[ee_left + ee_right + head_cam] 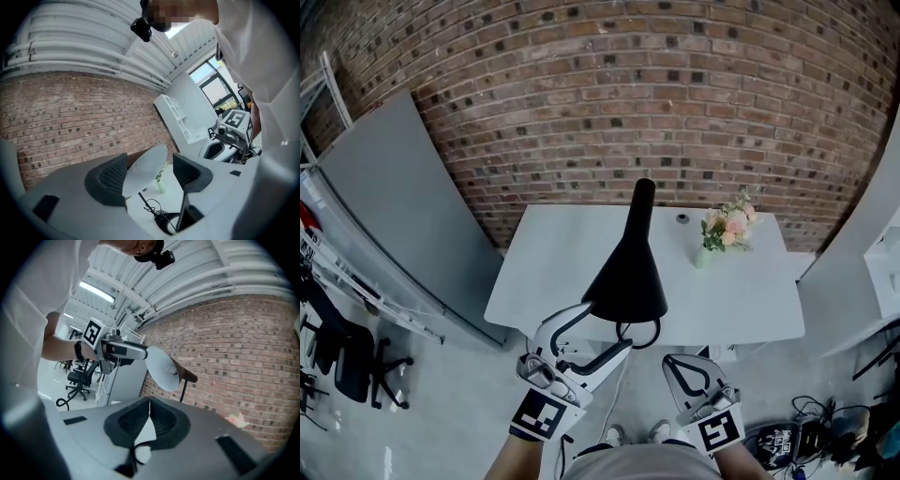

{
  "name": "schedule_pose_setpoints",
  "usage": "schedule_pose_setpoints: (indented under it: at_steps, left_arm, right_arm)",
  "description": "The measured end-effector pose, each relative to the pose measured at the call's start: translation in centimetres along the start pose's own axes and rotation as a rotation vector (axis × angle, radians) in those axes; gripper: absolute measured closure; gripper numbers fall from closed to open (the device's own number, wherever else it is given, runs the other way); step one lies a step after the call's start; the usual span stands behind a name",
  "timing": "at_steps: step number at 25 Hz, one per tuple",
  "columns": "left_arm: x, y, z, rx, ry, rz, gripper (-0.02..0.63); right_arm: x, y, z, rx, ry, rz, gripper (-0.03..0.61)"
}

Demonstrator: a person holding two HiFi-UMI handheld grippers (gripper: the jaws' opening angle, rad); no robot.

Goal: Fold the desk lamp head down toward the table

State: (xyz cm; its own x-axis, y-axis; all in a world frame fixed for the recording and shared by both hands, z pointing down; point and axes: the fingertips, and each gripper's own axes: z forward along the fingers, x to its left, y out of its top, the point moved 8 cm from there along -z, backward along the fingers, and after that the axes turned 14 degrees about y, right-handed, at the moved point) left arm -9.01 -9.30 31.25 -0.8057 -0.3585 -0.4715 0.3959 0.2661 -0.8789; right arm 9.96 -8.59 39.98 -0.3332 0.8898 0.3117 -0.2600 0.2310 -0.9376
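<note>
Brick wall (675,94) behind the worktop (553,272); our lamp head (628,277) looks light but stiff-hinged. We'd pinch its rim: left gripper (607,328) jaws apart nearby, right gripper (680,370) jaws together.

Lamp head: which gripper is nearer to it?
Left. The left gripper, open, is by the lamp head, at lower left; the right gripper, shut, sits lower right, apart.

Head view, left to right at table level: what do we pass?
Grey leaning panel → black lamp head → small dark object → flowers. Both hand-held grippers are left out because they overlap the others.
</note>
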Motion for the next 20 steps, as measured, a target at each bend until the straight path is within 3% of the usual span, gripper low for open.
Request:
schedule_pose_setpoints:
  at_steps: [10,20]
  left_arm:
    - [-1.1,-2.7,-0.1,0.039,-0.042,-0.077,0.327]
    - [-2.0,-5.5,0.2,0.041,-0.072,-0.154,0.327]
  right_arm:
    - [1.1,-0.1,-0.4,0.037,-0.032,0.022,0.56]
    - [1.8,-0.3,-2.0,0.084,-0.123,0.038,0.56]
